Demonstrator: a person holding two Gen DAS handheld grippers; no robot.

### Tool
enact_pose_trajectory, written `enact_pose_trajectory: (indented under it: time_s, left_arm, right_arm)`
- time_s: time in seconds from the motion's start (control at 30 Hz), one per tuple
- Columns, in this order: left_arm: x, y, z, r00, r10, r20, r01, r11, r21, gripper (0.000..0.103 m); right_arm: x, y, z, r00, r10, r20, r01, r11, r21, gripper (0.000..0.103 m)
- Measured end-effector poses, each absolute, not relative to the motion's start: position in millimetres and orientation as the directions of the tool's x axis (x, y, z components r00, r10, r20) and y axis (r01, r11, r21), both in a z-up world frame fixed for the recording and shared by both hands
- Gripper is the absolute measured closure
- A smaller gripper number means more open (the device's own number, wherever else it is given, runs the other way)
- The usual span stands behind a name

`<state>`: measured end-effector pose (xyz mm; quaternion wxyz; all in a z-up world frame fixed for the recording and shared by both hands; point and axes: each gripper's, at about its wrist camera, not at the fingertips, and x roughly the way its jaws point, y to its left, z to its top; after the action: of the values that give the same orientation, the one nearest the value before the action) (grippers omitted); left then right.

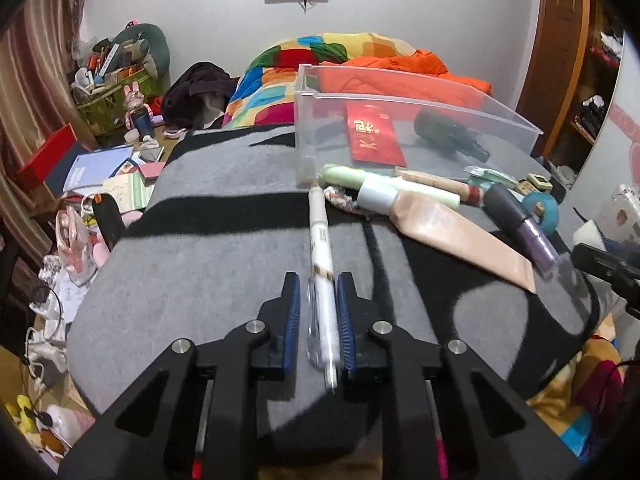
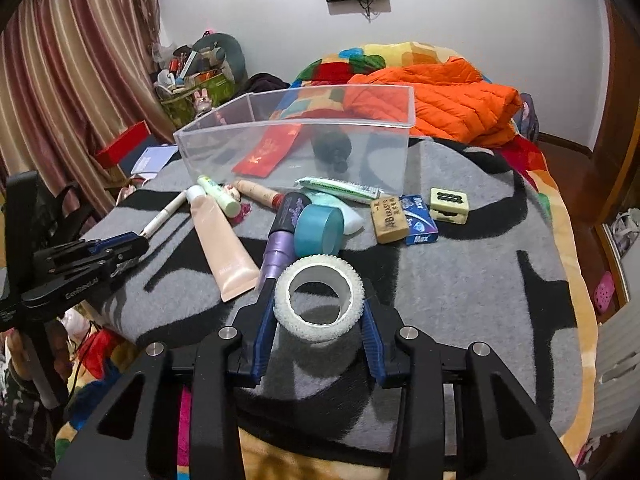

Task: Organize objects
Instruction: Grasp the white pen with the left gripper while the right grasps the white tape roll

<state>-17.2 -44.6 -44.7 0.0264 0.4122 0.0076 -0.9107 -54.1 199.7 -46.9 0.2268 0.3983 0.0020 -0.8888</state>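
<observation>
White pen (image 1: 322, 280), slightly blurred, seemingly lies flat.

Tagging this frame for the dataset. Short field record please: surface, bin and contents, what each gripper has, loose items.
surface: grey and black blanket
bin: clear plastic bin, upright, open top
bin contents: red envelope, dark bottle
left gripper: fingers either side of white pen, contact unclear from blur
right gripper: fingers pressing white tape roll
loose items: peach tube, blue tape roll, purple bottle, eraser
</observation>
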Motion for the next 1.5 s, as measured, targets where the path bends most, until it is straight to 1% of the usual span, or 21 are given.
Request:
enact_pose_trajectory:
  time_s: [0.07, 0.17, 0.23, 0.27, 0.5, 0.63, 0.73, 0.87, 1.1, 1.27, 1.37, 1.5]
  left_arm:
    - [-28, -43, -47, -0.660, -0.042, -0.750, 0.050, -0.999, 0.012, 0.078]
    - [-34, -47, -49, -0.668, -0.020, -0.744, 0.049, -0.999, -0.018, 0.078]
    - [-30, -51, -48, -0.673, -0.008, -0.740, 0.059, -0.997, -0.042, 0.082]
    - [-27, -51, -48, -0.675, -0.010, -0.738, 0.063, -0.997, -0.044, 0.089]
    - [0, -56, -39, -0.681, 0.008, -0.732, 0.066, -0.995, -0.072, 0.090]
    - [10, -59, -23, -0.710, 0.032, -0.703, 0.057, -0.993, -0.103, 0.090]
    - [13, -60, -8, -0.731, 0.071, -0.678, 0.031, -0.990, -0.138, 0.093]
    - [10, -56, 12, -0.763, 0.067, -0.643, 0.015, -0.992, -0.122, 0.093]
    - [-8, -55, 41, -0.796, 0.115, -0.595, -0.035, -0.989, -0.144, 0.093]
    - [-35, -55, 61, -0.817, 0.131, -0.561, -0.055, -0.987, -0.151, 0.093]
    - [-58, -56, 63, -0.807, 0.159, -0.568, -0.075, -0.983, -0.169, 0.093]
    - [-91, -52, 55, -0.776, 0.190, -0.601, -0.092, -0.977, -0.190, 0.093]
  right_arm:
    - [-56, 200, -47, -0.576, -0.404, -0.710, 0.400, -0.897, 0.186, 0.068]
    - [-55, 201, -46, -0.576, -0.404, -0.710, 0.399, -0.898, 0.187, 0.068]
    - [-55, 201, -43, -0.585, -0.396, -0.708, 0.398, -0.901, 0.175, 0.068]
    - [-55, 202, -40, -0.590, -0.396, -0.703, 0.398, -0.901, 0.174, 0.068]
    - [-66, 198, -24, -0.624, -0.390, -0.677, 0.412, -0.900, 0.139, 0.068]
    - [-75, 193, -12, -0.644, -0.396, -0.655, 0.424, -0.897, 0.125, 0.068]
    - [-84, 190, -4, -0.661, -0.393, -0.639, 0.426, -0.898, 0.112, 0.068]
    - [-100, 187, 7, -0.665, -0.410, -0.624, 0.432, -0.893, 0.126, 0.068]
    - [-123, 184, 25, -0.685, -0.421, -0.595, 0.429, -0.893, 0.138, 0.068]
    - [-146, 176, 33, -0.687, -0.411, -0.600, 0.424, -0.897, 0.129, 0.068]
    - [-163, 170, 33, -0.672, -0.408, -0.618, 0.424, -0.896, 0.131, 0.068]
    - [-183, 162, 25, -0.653, -0.383, -0.654, 0.417, -0.902, 0.112, 0.068]
